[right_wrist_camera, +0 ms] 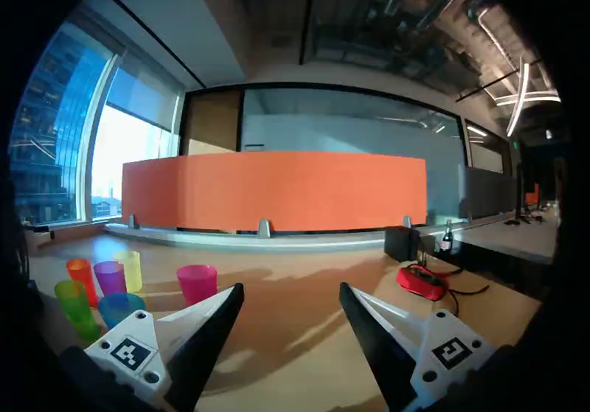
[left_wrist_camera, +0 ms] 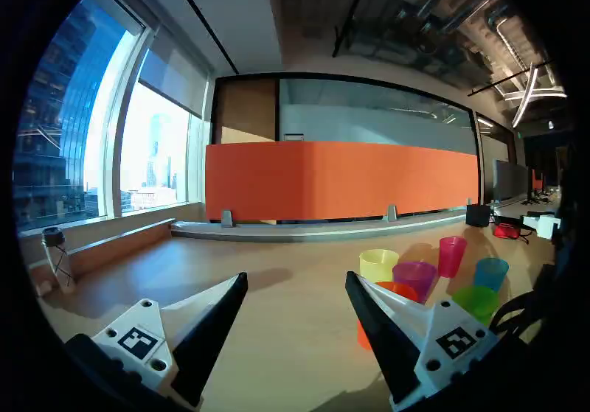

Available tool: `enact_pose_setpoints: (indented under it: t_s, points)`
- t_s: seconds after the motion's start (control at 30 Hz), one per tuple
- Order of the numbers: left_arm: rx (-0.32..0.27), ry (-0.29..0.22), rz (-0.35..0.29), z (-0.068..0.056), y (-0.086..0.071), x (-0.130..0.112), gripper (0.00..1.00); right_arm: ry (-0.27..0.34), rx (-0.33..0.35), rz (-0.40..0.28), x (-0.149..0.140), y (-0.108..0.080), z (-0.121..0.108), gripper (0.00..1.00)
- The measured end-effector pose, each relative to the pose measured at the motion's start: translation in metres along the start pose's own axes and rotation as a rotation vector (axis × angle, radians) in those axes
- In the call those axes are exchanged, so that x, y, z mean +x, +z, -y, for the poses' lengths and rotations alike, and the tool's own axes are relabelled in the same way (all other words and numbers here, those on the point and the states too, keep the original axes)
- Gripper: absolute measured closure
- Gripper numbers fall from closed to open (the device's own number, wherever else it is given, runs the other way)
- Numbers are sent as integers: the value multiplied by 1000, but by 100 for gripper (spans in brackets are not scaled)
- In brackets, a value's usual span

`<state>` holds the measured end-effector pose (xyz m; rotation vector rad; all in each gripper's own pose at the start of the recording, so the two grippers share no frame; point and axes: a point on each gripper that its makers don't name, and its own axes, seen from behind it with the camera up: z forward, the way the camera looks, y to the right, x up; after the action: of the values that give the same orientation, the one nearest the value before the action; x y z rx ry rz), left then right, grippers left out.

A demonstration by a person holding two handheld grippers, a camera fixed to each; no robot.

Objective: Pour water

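Observation:
Several coloured plastic cups stand in a cluster on the wooden table. In the left gripper view I see a yellow cup point(left_wrist_camera: 378, 264), a purple cup point(left_wrist_camera: 414, 276), a pink cup point(left_wrist_camera: 451, 255), a blue cup point(left_wrist_camera: 490, 273), a green cup point(left_wrist_camera: 475, 302) and an orange cup point(left_wrist_camera: 394, 291) partly behind my right finger. My left gripper point(left_wrist_camera: 295, 294) is open, empty, just left of the cluster. In the right gripper view the pink cup point(right_wrist_camera: 197, 282), yellow cup point(right_wrist_camera: 128, 268), purple cup point(right_wrist_camera: 110, 276), orange cup point(right_wrist_camera: 80, 278), green cup point(right_wrist_camera: 74, 305) and blue cup point(right_wrist_camera: 120, 309) sit at the left. My right gripper point(right_wrist_camera: 290, 298) is open and empty.
An orange partition point(left_wrist_camera: 339, 180) runs along the table's far edge. A red pouch point(right_wrist_camera: 422, 280) with a black cable lies on the right, a black box point(right_wrist_camera: 400, 244) and a dark bottle point(right_wrist_camera: 447, 237) behind it. Windows line the left wall.

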<state>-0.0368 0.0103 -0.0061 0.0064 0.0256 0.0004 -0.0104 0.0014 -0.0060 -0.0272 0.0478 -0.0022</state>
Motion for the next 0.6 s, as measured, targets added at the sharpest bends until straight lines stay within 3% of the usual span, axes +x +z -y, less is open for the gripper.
enact_pose_setpoints:
  t_s: [0.6]
  points:
    - [0,0,0,0,-1,0,1,0,0,0,-1,1,-2,0]
